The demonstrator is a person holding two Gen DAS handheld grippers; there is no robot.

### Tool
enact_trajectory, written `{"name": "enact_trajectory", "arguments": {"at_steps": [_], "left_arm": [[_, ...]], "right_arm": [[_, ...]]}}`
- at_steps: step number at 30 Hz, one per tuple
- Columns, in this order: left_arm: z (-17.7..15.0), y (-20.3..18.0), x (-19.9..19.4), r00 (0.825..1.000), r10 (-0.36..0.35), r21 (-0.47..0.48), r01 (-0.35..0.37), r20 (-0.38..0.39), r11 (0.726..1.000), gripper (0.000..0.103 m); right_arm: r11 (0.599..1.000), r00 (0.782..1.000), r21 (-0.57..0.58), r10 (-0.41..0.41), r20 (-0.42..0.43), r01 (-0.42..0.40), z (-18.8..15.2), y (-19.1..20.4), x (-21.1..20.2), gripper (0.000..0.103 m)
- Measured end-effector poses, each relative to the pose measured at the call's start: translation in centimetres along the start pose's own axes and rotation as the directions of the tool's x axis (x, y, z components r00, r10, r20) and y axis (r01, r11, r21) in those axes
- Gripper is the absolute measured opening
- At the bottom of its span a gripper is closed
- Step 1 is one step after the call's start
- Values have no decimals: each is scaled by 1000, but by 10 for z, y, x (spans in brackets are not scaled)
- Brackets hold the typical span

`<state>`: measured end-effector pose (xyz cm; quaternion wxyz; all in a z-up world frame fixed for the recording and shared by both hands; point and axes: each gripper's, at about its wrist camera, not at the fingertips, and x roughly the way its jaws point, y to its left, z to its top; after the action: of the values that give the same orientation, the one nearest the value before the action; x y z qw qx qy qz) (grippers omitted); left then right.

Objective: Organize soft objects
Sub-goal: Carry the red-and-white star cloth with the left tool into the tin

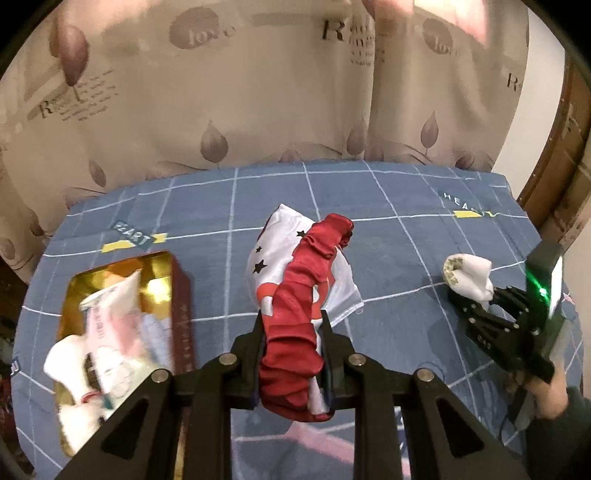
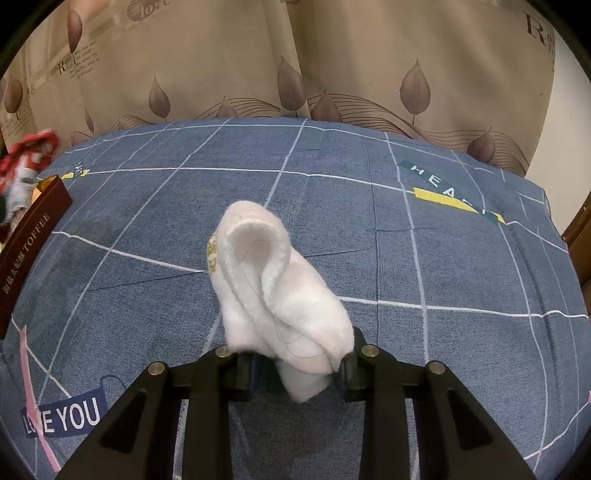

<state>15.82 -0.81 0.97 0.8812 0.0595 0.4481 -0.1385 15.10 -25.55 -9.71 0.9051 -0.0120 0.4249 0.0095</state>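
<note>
Red-and-white cloth point(image 1: 295, 314) is pinched in our left tool point(image 1: 291, 332), its length running away from the jaws; the gold-lined box point(image 1: 110, 332) lies to its left, nearer this hand. At our right wrist, the right tool point(image 2: 295, 365) clamps a white towel point(image 2: 273, 295) above the blue bedsheet point(image 2: 443, 258), box far left.

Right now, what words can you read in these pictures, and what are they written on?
"TOFFEE": brown side of the box, after characters too small to read.
"LOVE YOU": navy patch on the blue bedsheet.
"HEART": label on the bedsheet; another label is cut off, "HEA".
"love": the curtain.
Big "R": curtain; small lines beside it too blurred.
Yellow print on the white towel: unreadable.
</note>
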Motion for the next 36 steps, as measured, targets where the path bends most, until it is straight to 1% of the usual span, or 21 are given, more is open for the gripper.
{"name": "enact_trajectory", "arguments": {"at_steps": [4, 7, 10, 18, 25, 31, 36], "left_arm": [[-10, 20, -20, 1000, 30, -17, -30, 7, 999, 24], [-19, 38, -31, 998, 68, -32, -68, 10, 997, 24], [-29, 59, -44, 994, 108, -62, -107, 14, 992, 24], [-47, 109, -63, 984, 176, -133, -171, 23, 976, 24], [-64, 144, -63, 982, 189, -205, -186, -2, 961, 24], [-75, 158, -56, 980, 200, -232, -200, -25, 952, 24], [-79, 168, -53, 979, 200, -256, -201, -30, 946, 24]], "right_arm": [[1000, 1000, -6, -6, 0, 6, 0, 0, 1, 29], [1000, 1000, -6, -5, 0, 5, 0, 0, 1, 29], [1000, 1000, -7, -7, 1, 7, 0, 1, 0, 29], [1000, 1000, -10, -9, 2, 9, 0, 2, 0, 29], [1000, 1000, -13, -13, 3, 13, -1, 2, 0, 29], [1000, 1000, -14, -15, 3, 15, -1, 3, 0, 29], [1000, 1000, -14, -15, 3, 15, -1, 3, 0, 29]]}}
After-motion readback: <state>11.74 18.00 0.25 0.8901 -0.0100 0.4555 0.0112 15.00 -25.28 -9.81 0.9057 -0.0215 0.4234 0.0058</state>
